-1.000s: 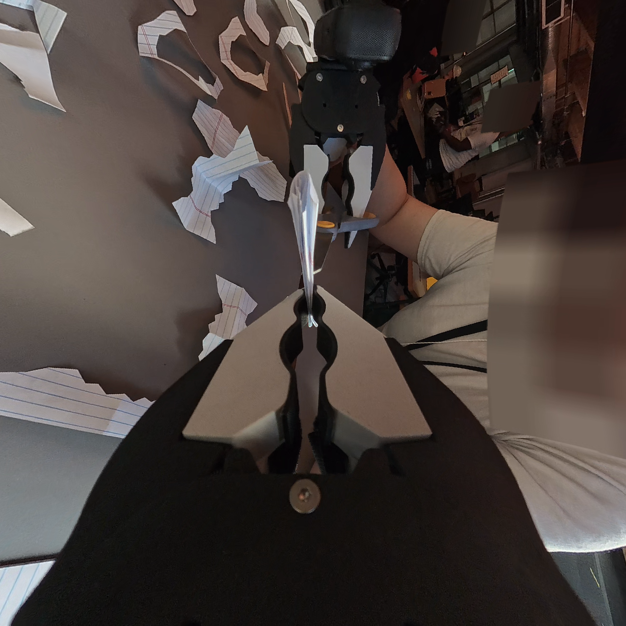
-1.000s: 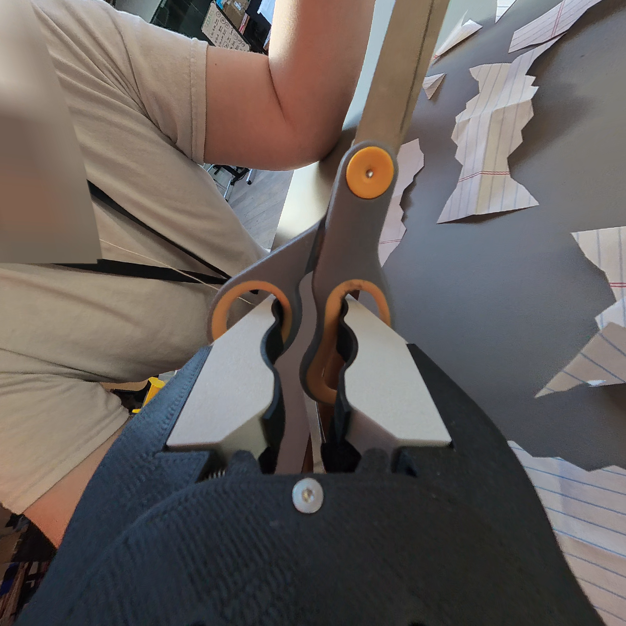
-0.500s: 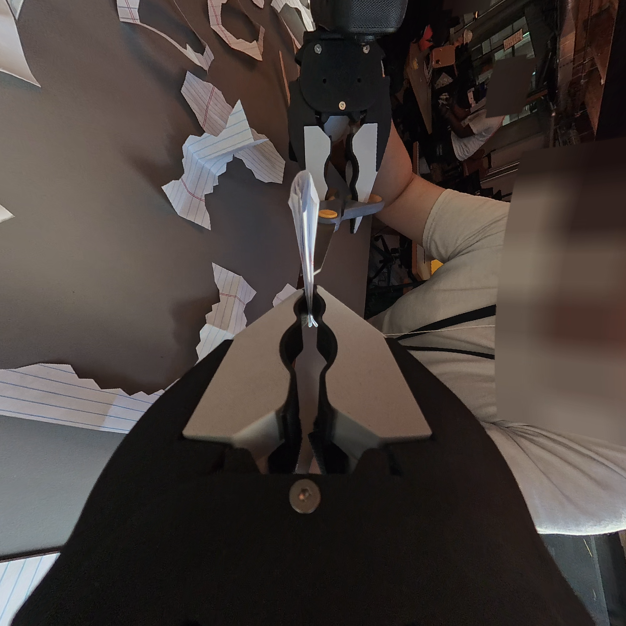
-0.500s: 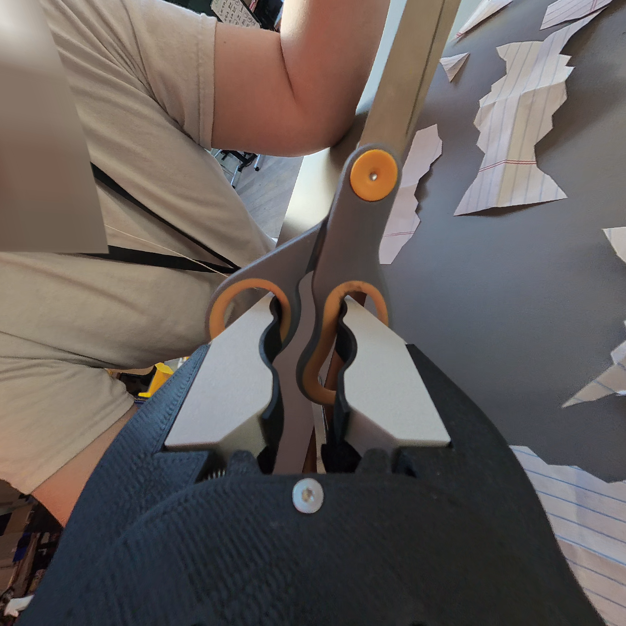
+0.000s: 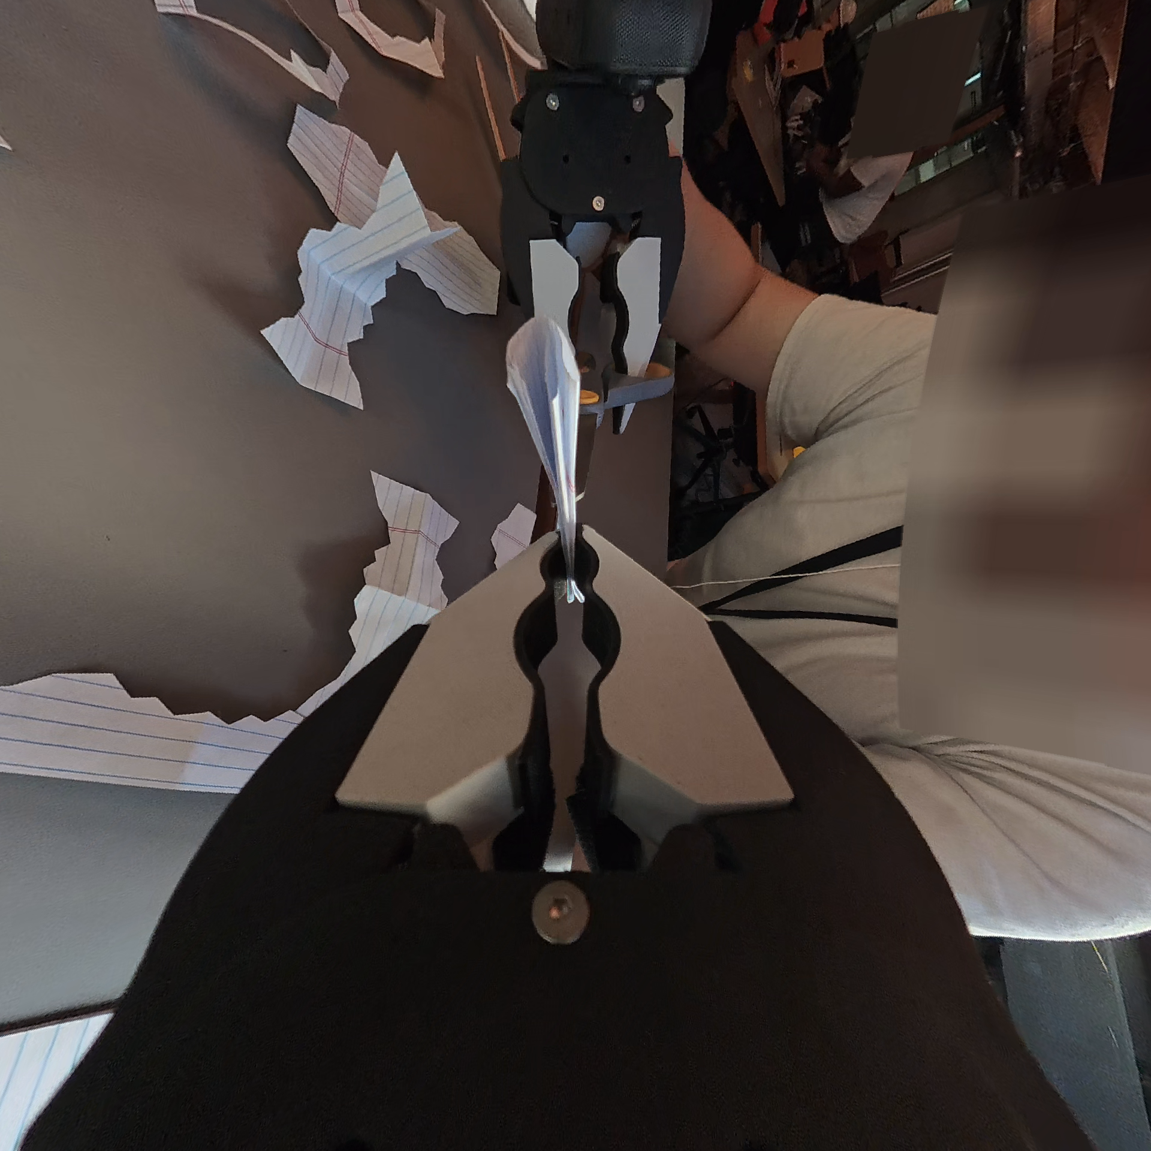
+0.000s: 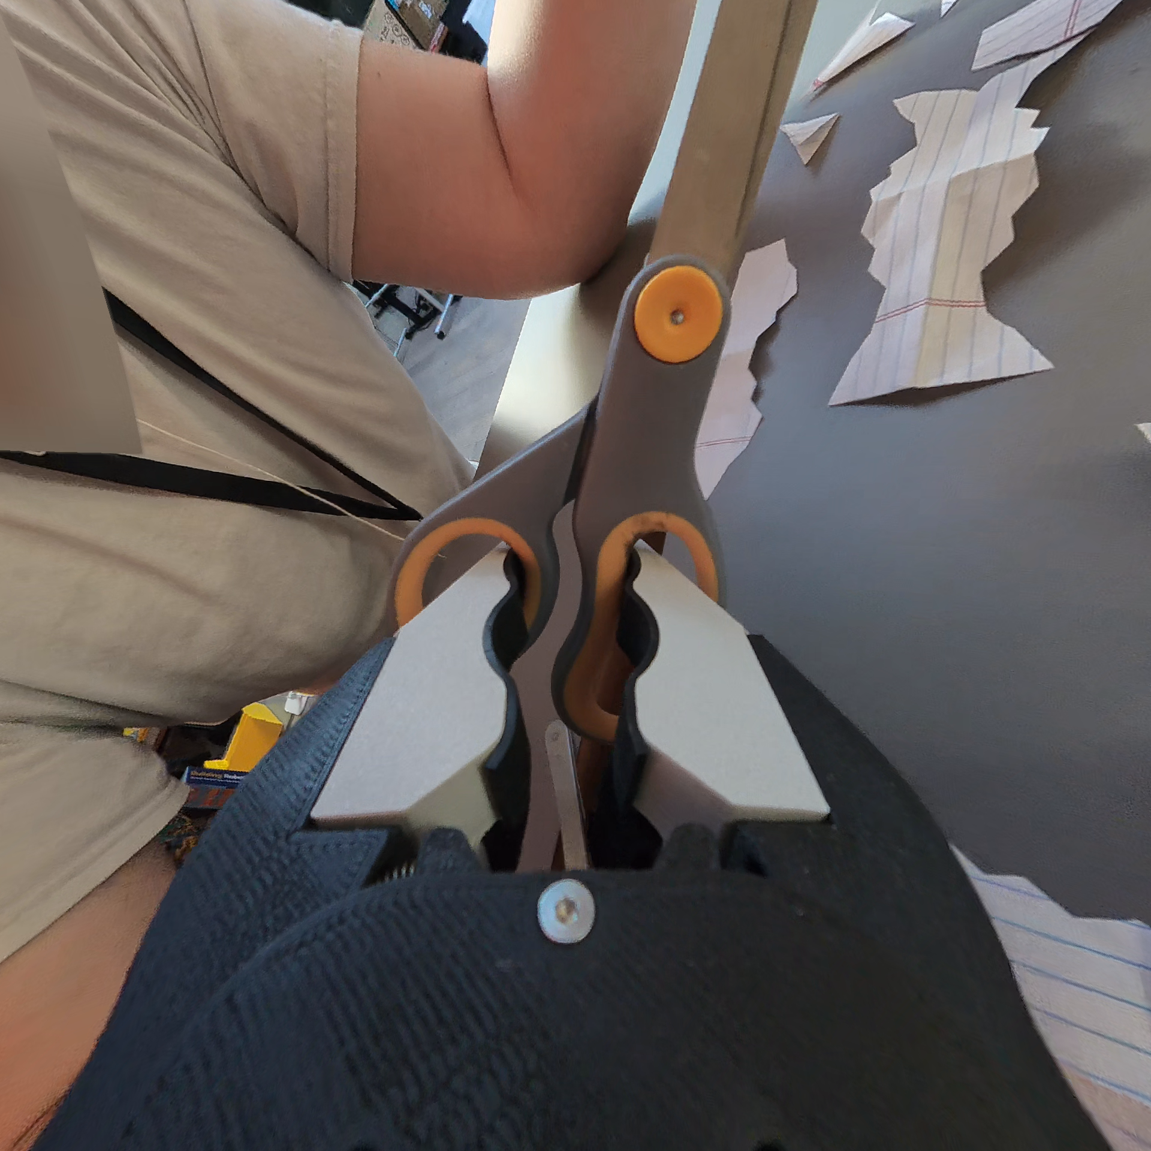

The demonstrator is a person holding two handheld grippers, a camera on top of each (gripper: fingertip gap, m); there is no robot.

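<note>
Apparently, the left gripper (image 5: 570, 560) pinched a folded white lined paper (image 5: 548, 398); the right gripper (image 6: 576, 598) was clamped on grey-orange scissors (image 6: 648, 448), many jagged lined-paper scraps (image 6: 940, 249) already lying on the dark table (image 6: 934, 592).

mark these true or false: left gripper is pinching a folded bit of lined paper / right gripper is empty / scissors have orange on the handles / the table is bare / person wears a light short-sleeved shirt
1. The left gripper pinches a folded piece of lined paper. True.
2. The right gripper is empty. False: it is shut on the scissors.
3. The scissors have orange on the handles. True.
4. The table is bare. False: cut paper scraps lie on it.
5. The person wears a light short-sleeved shirt. True.
</note>
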